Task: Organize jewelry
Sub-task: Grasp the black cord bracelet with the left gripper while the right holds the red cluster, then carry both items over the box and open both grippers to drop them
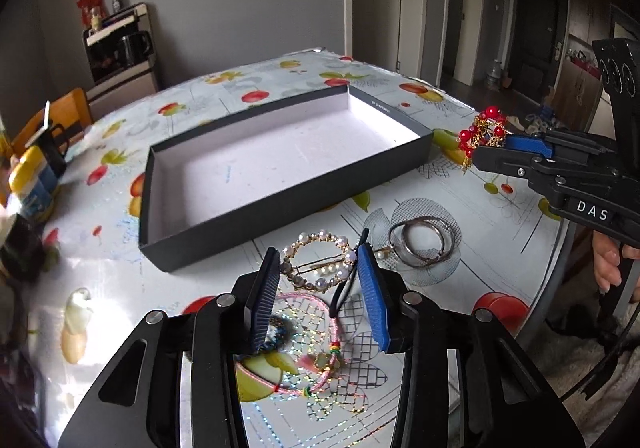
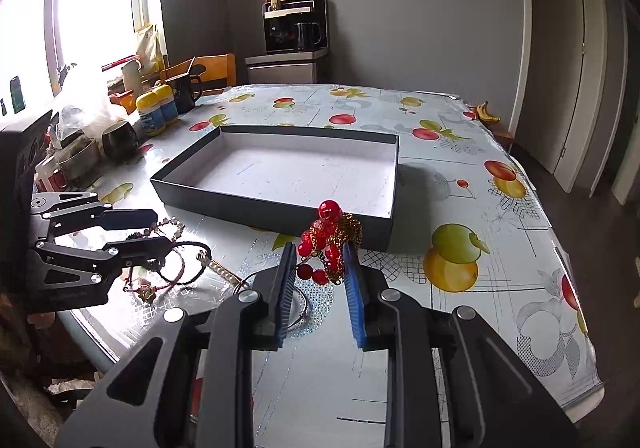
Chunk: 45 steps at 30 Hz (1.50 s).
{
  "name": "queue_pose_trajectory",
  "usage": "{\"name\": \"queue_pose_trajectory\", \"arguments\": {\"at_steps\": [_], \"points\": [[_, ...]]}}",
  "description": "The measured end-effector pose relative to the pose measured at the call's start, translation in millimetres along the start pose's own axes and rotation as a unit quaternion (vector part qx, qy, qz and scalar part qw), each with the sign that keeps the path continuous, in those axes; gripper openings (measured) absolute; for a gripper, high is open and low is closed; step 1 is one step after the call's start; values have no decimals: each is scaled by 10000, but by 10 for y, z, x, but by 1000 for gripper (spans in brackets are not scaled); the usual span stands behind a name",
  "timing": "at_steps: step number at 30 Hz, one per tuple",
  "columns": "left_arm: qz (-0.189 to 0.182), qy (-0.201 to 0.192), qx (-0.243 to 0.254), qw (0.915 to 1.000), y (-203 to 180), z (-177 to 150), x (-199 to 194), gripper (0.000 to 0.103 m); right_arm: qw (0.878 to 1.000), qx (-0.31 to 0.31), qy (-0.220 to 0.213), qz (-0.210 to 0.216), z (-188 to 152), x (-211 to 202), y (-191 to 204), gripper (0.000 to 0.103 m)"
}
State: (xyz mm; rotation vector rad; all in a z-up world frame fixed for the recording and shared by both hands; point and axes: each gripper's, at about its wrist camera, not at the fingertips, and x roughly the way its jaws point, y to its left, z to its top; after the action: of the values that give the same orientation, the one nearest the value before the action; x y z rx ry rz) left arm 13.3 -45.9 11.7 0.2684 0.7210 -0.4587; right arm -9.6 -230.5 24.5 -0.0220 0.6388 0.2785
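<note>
table [image 2: 460,168] with a fruit-print cover is bearing a shallow dark box [image 2: 276,204], its white inside bare. right gripper [image 2: 320,268] is clenching a red bead and gold chain piece [image 2: 330,244] above the table, just beside the box's near wall. left gripper [image 1: 318,280] is hanging released over a pearl ring clip [image 1: 320,266], near silver hoops [image 1: 422,244] and a pink cord bracelet [image 1: 316,332].

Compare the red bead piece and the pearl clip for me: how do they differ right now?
The red bead piece hangs in the air, clamped in the right gripper; the pearl clip lies on the table between the left gripper's fingers, and whether they press it is unclear. The red bead piece is a bunched cluster of red beads on gold chain; the pearl clip is a flat ring of white pearls. Neither is in the box yet.
</note>
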Motion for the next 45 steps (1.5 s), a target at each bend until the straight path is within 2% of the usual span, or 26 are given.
{"name": "queue_pose_trajectory", "arguments": {"at_steps": [3,6,13,16,20,21,22,23,25,27,29,31,33,34,36,39,42,45], "points": [[-174,-40,175,9997,-88,24,-79,42,10000,-16,-32,17,25,-21,8,23],[-246,108,268,9993,-145,-4,-42,42,10000,4,-25,37,15,-16,0,23],[-61,642,281,9975,-117,-172,213,42,10000,34,7,39,-3,-13,-26,23],[170,702,293,9970,-83,-212,249,42,10000,40,33,76,-9,-8,-28,23],[230,721,220,9969,-29,-232,256,43,9999,63,52,93,-16,-4,-20,23],[208,722,210,9970,-24,-232,250,44,9999,67,51,87,-18,-6,-18,23],[177,706,215,9971,-30,-231,233,53,9999,67,56,82,-23,-6,-15,23],[171,659,230,9974,-37,-228,208,58,9999,69,64,79,-25,-7,-12,23],[116,508,299,9982,-89,-224,123,59,9999,73,77,78,-31,-5,-8,23],[-89,417,361,9984,-162,-231,41,59,9999,81,86,86,-36,-1,-7,23],[-325,433,470,9974,-269,-257,7,55,9999,91,94,98,-40,7,-9,23],[-466,539,595,9957,-385,-288,34,39,9998,91,112,111,-46,15,-5,23],[-596,647,627,9941,-460,-304,97,35,9998,96,118,114,-52,18,-7,23],[-606,701,618,9938,-477,-308,137,33,9998,101,123,115,-56,20,-10,23],[-602,825,565,9932,-490,-322,218,15,9998,106,123,107,-61,17,-18,23],[-555,810,509,9939,-483,-319,246,3,9998,111,123,108,-65,16,-28,23],[-631,828,449,9936,-463,-309,243,3,9998,102,107,113,-64,13,-31,23],[-624,677,470,9946,-442,-267,152,3,9999,50,101,96,-54,5,-30,23]]}}
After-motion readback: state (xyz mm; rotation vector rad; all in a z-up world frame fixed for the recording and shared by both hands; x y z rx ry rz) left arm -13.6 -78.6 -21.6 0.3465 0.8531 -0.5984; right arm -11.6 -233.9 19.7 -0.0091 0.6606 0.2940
